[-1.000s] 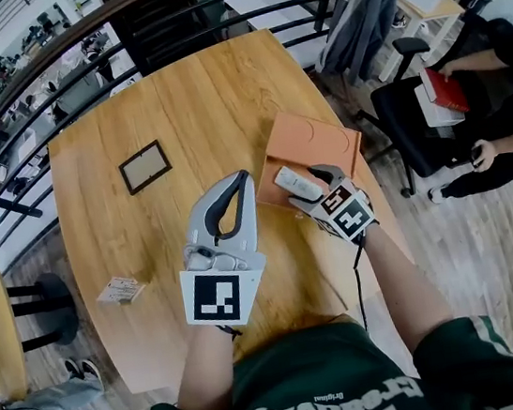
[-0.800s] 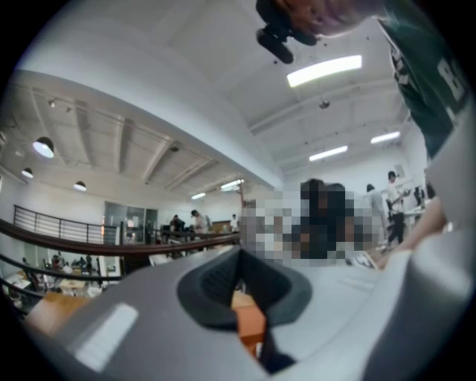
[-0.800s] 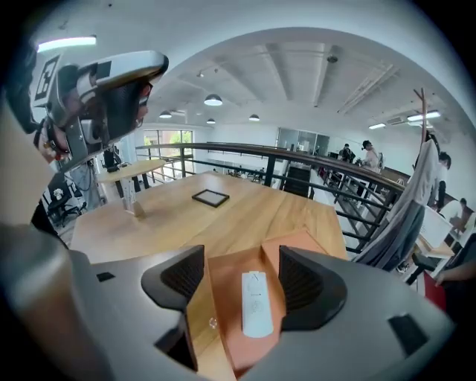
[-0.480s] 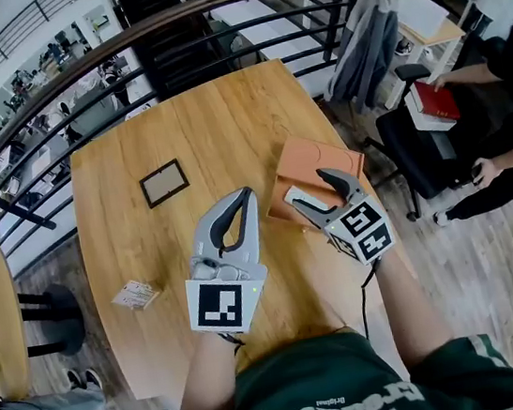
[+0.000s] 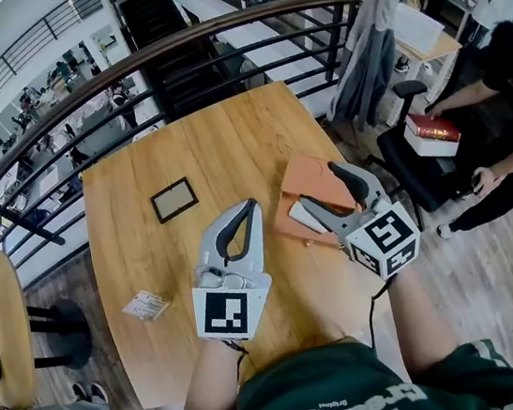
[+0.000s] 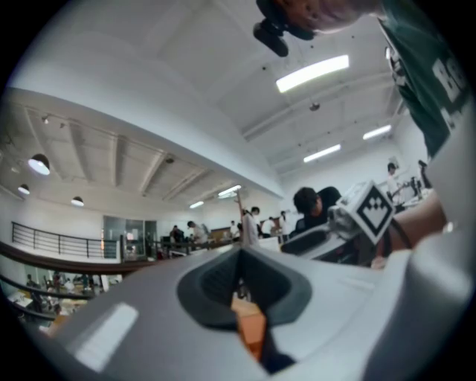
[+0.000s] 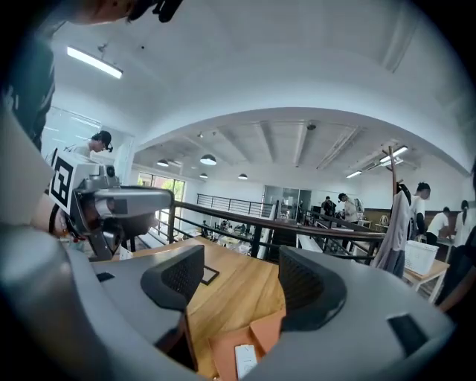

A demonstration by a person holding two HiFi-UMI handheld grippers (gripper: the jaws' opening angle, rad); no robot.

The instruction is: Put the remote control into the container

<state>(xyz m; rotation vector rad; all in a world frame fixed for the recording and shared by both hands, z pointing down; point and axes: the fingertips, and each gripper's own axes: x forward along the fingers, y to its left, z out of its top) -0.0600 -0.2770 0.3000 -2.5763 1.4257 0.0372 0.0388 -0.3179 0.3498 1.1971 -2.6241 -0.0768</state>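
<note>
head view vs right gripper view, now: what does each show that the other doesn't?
Head view only: the card near the table's left edge and the person's forearms.

Right gripper view only: the right hand-held gripper with its jaws apart and nothing between them, the remote control lying free in the container, and the ceiling lights.

Both: the wooden table, picture frame, orange container, railing and left hand-held gripper.

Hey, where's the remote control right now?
In the head view, the remote control lies at the near end of the orange container, on the right side of the table, just under the open right gripper.
</note>
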